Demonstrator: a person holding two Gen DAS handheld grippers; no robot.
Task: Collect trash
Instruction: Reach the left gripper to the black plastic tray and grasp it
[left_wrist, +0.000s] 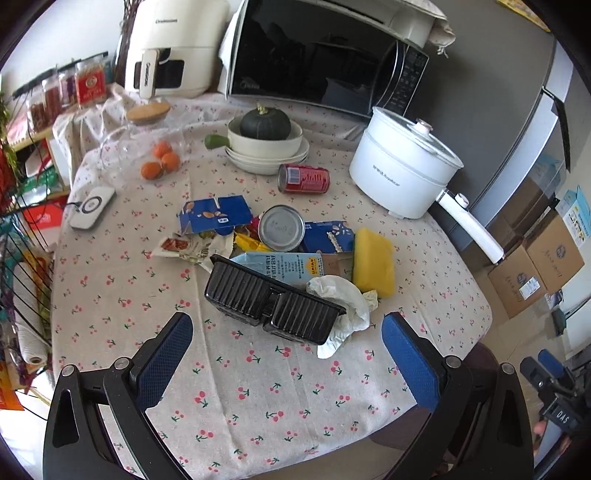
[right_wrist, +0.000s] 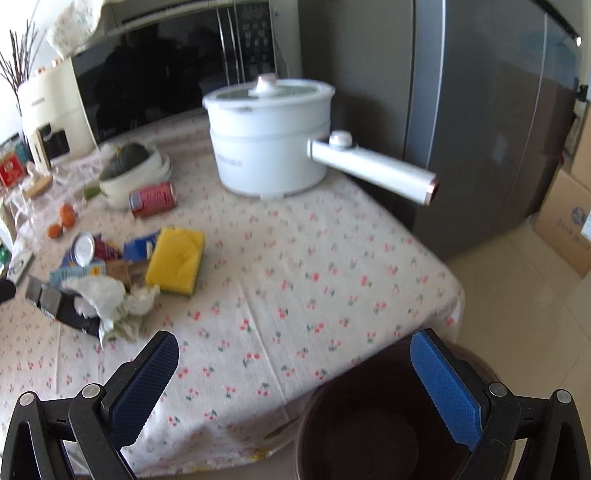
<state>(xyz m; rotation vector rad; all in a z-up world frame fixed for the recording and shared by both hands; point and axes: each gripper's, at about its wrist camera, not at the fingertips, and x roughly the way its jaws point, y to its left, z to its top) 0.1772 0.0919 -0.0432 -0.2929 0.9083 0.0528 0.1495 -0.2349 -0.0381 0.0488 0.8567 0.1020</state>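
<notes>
A trash pile lies mid-table: a black plastic tray (left_wrist: 273, 306), crumpled white paper (left_wrist: 341, 299), a yellow sponge (left_wrist: 371, 262), a tin can (left_wrist: 282, 228), torn blue cartons (left_wrist: 216, 216), a snack wrapper (left_wrist: 186, 248) and a red can (left_wrist: 304, 179) on its side. My left gripper (left_wrist: 288, 332) is open just in front of the tray and empty. My right gripper (right_wrist: 293, 352) is open and empty, over the table's near corner above a dark brown bin (right_wrist: 373, 424). The right wrist view also shows the tray (right_wrist: 61, 306), paper (right_wrist: 110, 299) and sponge (right_wrist: 177, 260).
A white electric pot (left_wrist: 402, 166) with a long handle stands at the right. A microwave (left_wrist: 321, 55), an air fryer (left_wrist: 173, 48), stacked bowls with a squash (left_wrist: 266, 144), oranges (left_wrist: 162, 162) and a white device (left_wrist: 92, 206) are behind. Cardboard boxes (left_wrist: 535, 269) sit on the floor.
</notes>
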